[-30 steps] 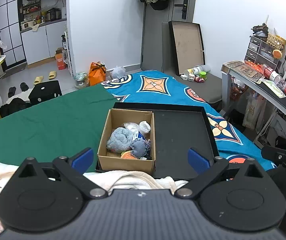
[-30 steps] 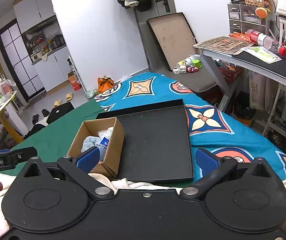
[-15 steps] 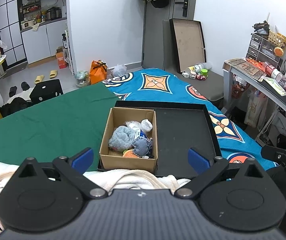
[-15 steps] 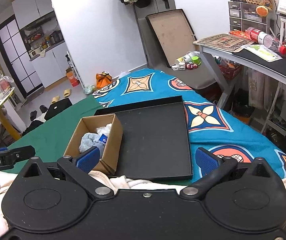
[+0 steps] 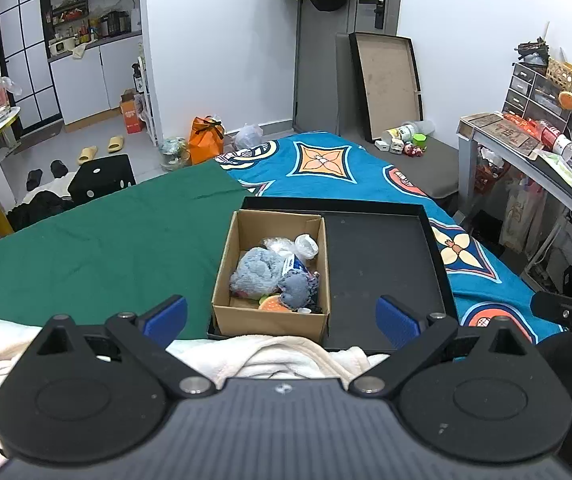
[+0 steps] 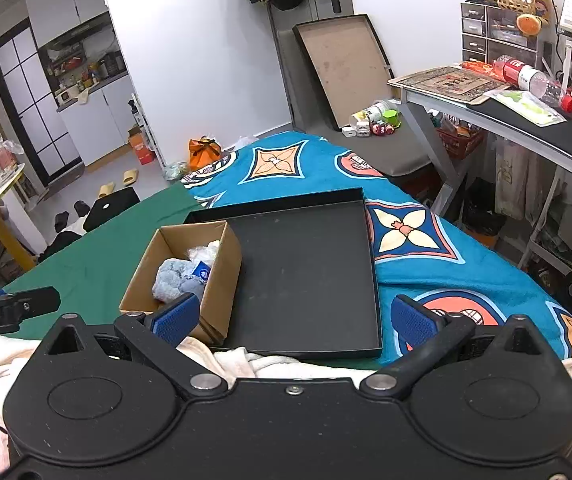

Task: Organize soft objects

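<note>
Left gripper (image 5: pixel 282 316): jaws spread wide, holding nothing; it hangs above the near edge of the bed, over a cream blanket (image 5: pixel 282 354).
Right gripper (image 6: pixel 291 316): jaws also spread wide and empty, held above the same blanket edge, to the right of the left gripper.
Cardboard box (image 5: pixel 272 318): open-topped, standing in the left part of a black tray (image 5: pixel 381 264); in the left wrist view it lies ahead of the jaws, between the two blue pads and beyond them. In the right wrist view the box (image 6: pixel 222 280) sits ahead and to the left, its near corner just behind the left blue pad.
Soft objects: a fluffy blue-grey toy (image 5: pixel 256 272), a smaller grey stuffed toy (image 5: pixel 297 290), an orange piece (image 5: pixel 274 304) and crumpled clear plastic (image 5: pixel 305 246) are piled inside the box, none touching either gripper.
Tray: its right part is bare, directly ahead of the right gripper (image 6: pixel 309 272).
Bed: covered with a green sheet (image 5: pixel 98 240) on the left and a blue patterned cover (image 5: pixel 325 160) on the right; the tray rests on both.
</note>
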The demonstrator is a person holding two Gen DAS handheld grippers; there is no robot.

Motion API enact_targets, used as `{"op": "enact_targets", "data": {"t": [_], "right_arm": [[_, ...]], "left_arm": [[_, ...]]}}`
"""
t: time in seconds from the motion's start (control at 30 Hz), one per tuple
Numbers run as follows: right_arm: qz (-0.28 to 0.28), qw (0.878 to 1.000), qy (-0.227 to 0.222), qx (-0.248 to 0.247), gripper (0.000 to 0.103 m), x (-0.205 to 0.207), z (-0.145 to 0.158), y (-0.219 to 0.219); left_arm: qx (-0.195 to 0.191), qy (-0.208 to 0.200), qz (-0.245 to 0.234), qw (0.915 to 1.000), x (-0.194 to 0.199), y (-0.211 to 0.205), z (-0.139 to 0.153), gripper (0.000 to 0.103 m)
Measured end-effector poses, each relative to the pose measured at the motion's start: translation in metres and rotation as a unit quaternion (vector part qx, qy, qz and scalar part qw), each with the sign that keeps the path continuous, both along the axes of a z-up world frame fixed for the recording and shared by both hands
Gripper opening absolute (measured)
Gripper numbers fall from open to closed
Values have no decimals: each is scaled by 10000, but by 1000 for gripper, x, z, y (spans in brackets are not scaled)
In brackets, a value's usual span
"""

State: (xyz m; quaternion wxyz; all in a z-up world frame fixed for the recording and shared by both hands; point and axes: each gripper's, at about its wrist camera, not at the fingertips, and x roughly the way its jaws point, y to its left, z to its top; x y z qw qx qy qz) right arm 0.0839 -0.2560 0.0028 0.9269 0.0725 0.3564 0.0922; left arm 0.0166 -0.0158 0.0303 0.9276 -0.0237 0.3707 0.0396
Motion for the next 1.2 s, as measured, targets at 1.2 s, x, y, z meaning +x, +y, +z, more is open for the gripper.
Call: {"op": "enact_targets", "data": {"t": [1.2], "right_arm": [[293,9996,17,32,103,3,3,15]], "left_arm": [[2,-12,32,10000,-3,10,-2,100]]}}
